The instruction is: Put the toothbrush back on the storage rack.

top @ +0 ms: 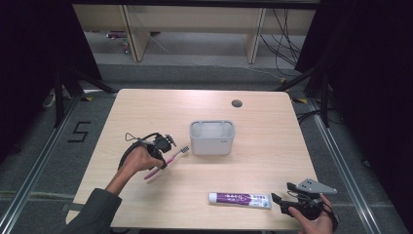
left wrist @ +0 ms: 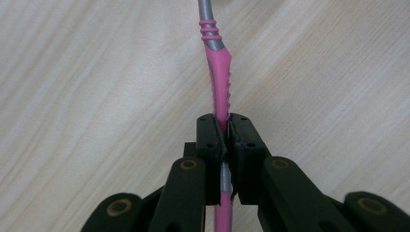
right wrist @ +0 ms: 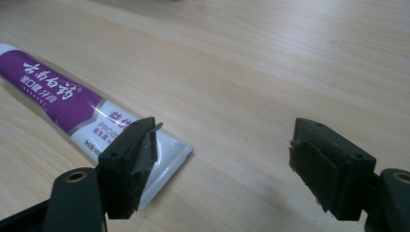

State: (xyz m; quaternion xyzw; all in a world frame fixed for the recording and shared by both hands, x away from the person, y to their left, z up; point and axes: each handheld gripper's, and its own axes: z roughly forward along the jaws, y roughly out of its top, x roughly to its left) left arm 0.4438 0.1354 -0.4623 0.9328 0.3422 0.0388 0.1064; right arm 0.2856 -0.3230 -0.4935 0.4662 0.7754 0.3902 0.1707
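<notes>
- Surface (top: 146, 112): pale wood grain, rounded corners, a small round port (top: 236, 103) near the far edge.
- Holder (top: 212, 137): grey, rectangular, open-topped, standing upright at mid-surface. Inner dividers at the two ends; contents not readable from above.
- Left hand (top: 139, 160) comes in from the lower left, sleeve dark, holding the left tool (top: 169, 141) just left of the holder.
- Left tool, in its own view (left wrist: 226, 140): jaws together, clamped on the toothbrush (left wrist: 218, 77) at the pink part of the handle. Ridged pink grip runs forward out of the jaws, then a grey neck with pink rings; more pink handle shows behind the jaws.
- Toothbrush in the high view (top: 168, 160): lies on a diagonal, bristle end toward the holder's near-left corner, close to it but apart. Tail end sticks out below the hand toward the near side. Whether it touches the surface I cannot tell.
- Toothpaste (top: 239, 199): white tube with a purple band and white lettering, lying flat near the near edge, long axis across the surface, well apart from the holder.
- Right hand (top: 316, 219) at the lower right corner, holding the right tool (top: 282, 192), grey three-cornered plate on top.
- Right tool, own view (right wrist: 222, 150): jaws wide apart, holding nothing. One jaw sits over the crimped end of the toothpaste (right wrist: 63, 96); the other is over bare surface (right wrist: 270, 63). Contact with the tube not certain.
</notes>
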